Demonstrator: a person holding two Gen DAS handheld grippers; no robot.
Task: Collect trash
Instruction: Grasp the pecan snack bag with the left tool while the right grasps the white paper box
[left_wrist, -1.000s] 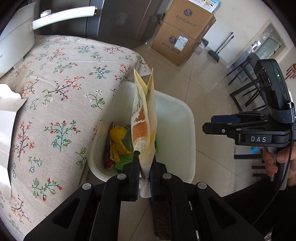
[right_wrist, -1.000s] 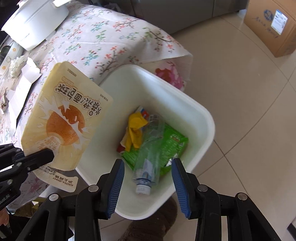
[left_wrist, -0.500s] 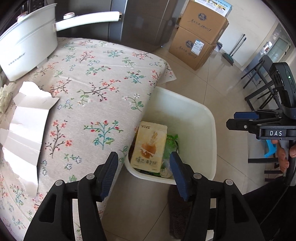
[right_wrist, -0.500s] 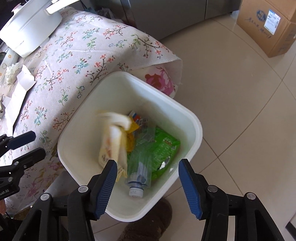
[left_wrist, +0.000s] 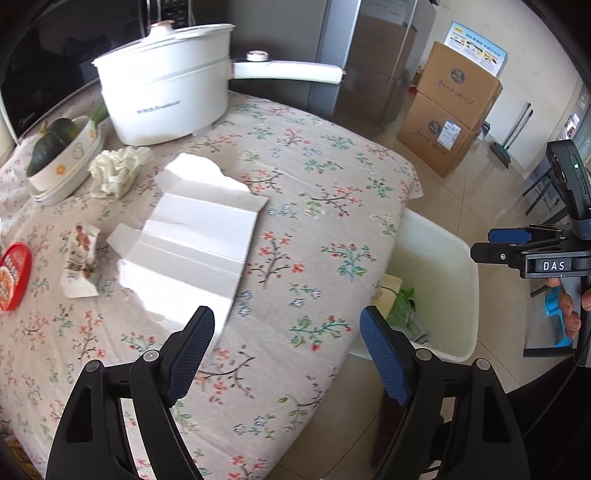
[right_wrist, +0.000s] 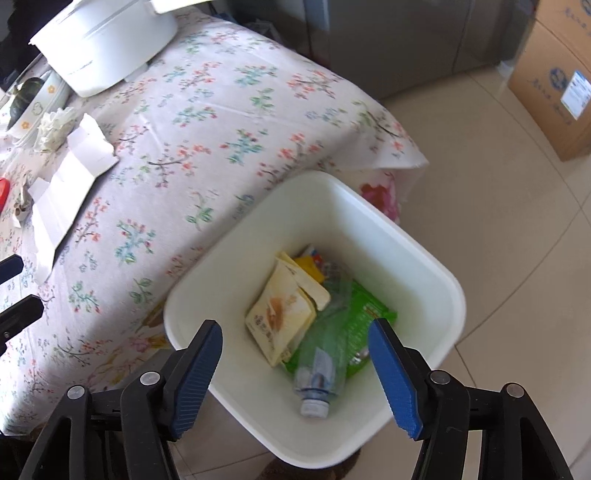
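Right wrist: yellow snack bag (right_wrist: 282, 317) crumpled in white bin (right_wrist: 421, 254).

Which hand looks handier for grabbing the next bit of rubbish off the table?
Left, probably. The left tongs are open over the tablecloth, facing the white cardboard. The right tongs, also open, hang over the bin.

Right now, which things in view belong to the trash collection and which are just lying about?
Job: white plastic bin; flattened white cardboard; crumpled tissue; torn snack wrapper; red round lid.
Lying about: white electric pot; bowl holding dark squash; brown cartons.
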